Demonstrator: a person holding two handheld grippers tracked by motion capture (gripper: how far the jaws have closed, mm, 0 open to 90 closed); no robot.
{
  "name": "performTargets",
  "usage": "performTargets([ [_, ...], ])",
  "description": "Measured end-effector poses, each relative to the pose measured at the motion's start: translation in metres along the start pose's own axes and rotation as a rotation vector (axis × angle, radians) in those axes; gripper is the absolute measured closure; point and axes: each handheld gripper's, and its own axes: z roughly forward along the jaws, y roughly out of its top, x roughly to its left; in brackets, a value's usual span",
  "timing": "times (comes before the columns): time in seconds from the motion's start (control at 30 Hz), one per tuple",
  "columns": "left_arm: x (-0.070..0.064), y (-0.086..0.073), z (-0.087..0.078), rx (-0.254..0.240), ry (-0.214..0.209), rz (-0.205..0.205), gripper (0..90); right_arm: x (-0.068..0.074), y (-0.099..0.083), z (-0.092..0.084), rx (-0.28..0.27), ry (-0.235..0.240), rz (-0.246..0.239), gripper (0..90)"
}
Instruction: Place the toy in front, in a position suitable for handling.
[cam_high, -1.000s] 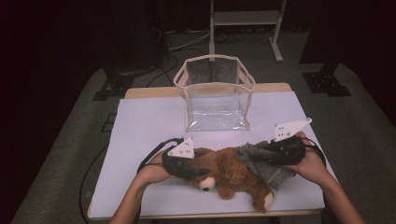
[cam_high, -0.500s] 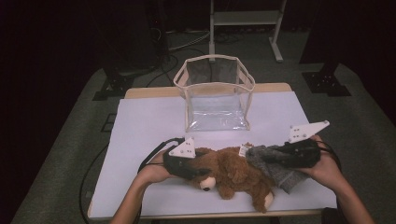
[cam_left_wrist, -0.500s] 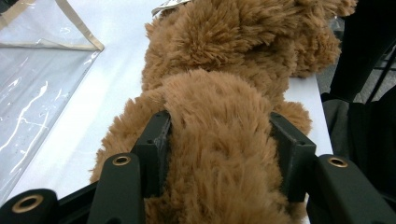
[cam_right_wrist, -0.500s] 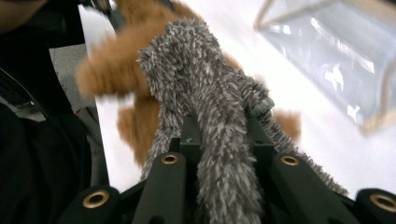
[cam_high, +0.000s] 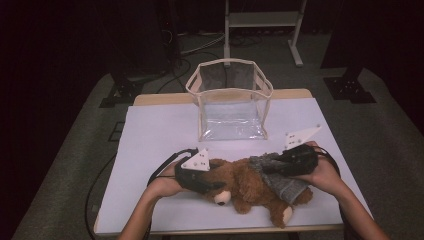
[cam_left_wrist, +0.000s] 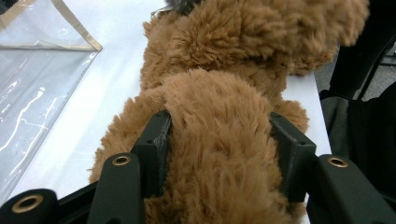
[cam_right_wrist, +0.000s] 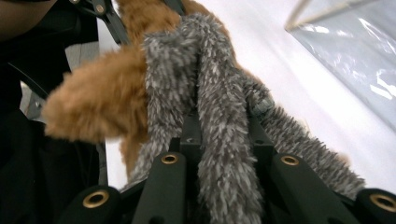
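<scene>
**Both grippers clamped on the bear and its grey garment**

A brown bear (cam_high: 245, 187) lies on its side on the white table (cam_high: 160, 130), at about 6 o'clock from the clear bag (cam_high: 231, 102), which stands open well apart from it toward the far edge. The bear's head points to 9 o'clock and its feet to 4 o'clock, near the front edge.

The left gripper (cam_high: 212, 186) comes in from 8 o'clock and is clamped on the bear's head; in the left gripper view the two black jaws press into the brown fur from either side, with a thick fold of plush (cam_left_wrist: 219, 140) bulging between them.

The right gripper (cam_high: 270, 169) comes in from 3 o'clock and is closed tight on the grey garment (cam_high: 280, 180) that covers the bear's body. In the right gripper view a ridge of grey knit (cam_right_wrist: 219, 116) is pinched between the jaws, and a brown limb (cam_right_wrist: 88, 112) sticks out at 9 o'clock.
</scene>
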Motion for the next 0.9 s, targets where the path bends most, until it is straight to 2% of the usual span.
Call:
performTargets([
  [0.1, 0.001, 0.000, 0.000, 0.000, -0.002, -0.003, 47.1, -0.004, -0.017, -0.015, -0.008, -0.026, 0.042, 73.7],
  [0.2, 0.001, 0.001, 0.001, 0.003, 0.000, -0.003, 46.9, -0.006, -0.023, -0.028, -0.011, -0.042, 0.071, 73.7],
  [0.27, 0.001, 0.001, 0.001, 0.004, 0.000, -0.003, 46.8, -0.005, -0.019, -0.033, -0.014, -0.052, 0.067, 73.8],
  [0.37, 0.002, 0.001, 0.001, 0.001, 0.000, -0.004, 46.8, -0.002, -0.001, -0.034, -0.031, -0.049, 0.031, 73.8],
  [0.53, 0.001, 0.002, 0.002, 0.008, 0.000, 0.002, 46.4, 0.006, 0.043, -0.019, -0.022, -0.022, -0.052, 73.8],
  [0.63, 0.001, 0.002, 0.002, 0.013, 0.005, 0.012, 46.4, 0.009, 0.064, -0.003, 0.018, -0.010, -0.101, 73.8],
  [0.67, 0.001, 0.002, 0.002, 0.012, 0.006, 0.012, 46.3, 0.009, 0.068, 0.003, 0.033, -0.003, -0.103, 73.8],
  [0.77, 0.001, 0.002, 0.002, 0.010, 0.006, 0.009, 46.3, 0.010, 0.069, 0.018, 0.080, 0.015, -0.125, 73.9],
  [0.83, 0.000, 0.002, 0.001, 0.012, 0.006, 0.013, 46.3, 0.010, 0.060, 0.026, 0.126, 0.031, -0.132, 74.1],
  [0.9, 0.000, 0.002, 0.002, 0.006, 0.000, 0.012, 46.2, 0.008, 0.046, 0.028, 0.149, 0.029, -0.113, 74.2],
])
